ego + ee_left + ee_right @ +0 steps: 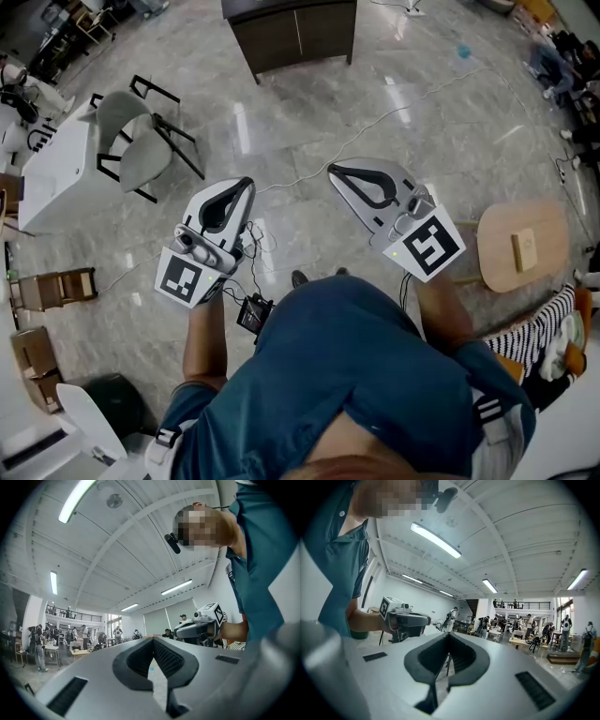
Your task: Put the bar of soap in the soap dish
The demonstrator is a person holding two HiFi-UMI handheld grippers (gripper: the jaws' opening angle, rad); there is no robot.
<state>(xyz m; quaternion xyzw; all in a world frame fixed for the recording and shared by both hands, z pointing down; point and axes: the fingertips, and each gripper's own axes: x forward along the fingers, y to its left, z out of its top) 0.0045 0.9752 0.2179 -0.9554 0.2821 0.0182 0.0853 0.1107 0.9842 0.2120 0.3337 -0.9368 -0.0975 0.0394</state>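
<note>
No bar of soap and no soap dish shows in any view. I stand on a grey marble floor (309, 122) and hold both grippers level in front of me. My left gripper (246, 183) is shut, its tips meeting with nothing between them (152, 639). My right gripper (334, 171) is shut and empty too (449, 633). Each gripper view shows the other gripper beside it: the right gripper (199, 627) in the left gripper view, the left gripper (405, 618) in the right gripper view.
A grey chair (141, 141) and a white table (56, 178) stand at the left. A dark cabinet (295, 33) is ahead, a round wooden table (523, 246) at the right. A cable (281, 183) runs across the floor. Several people stand far off in the hall (525, 625).
</note>
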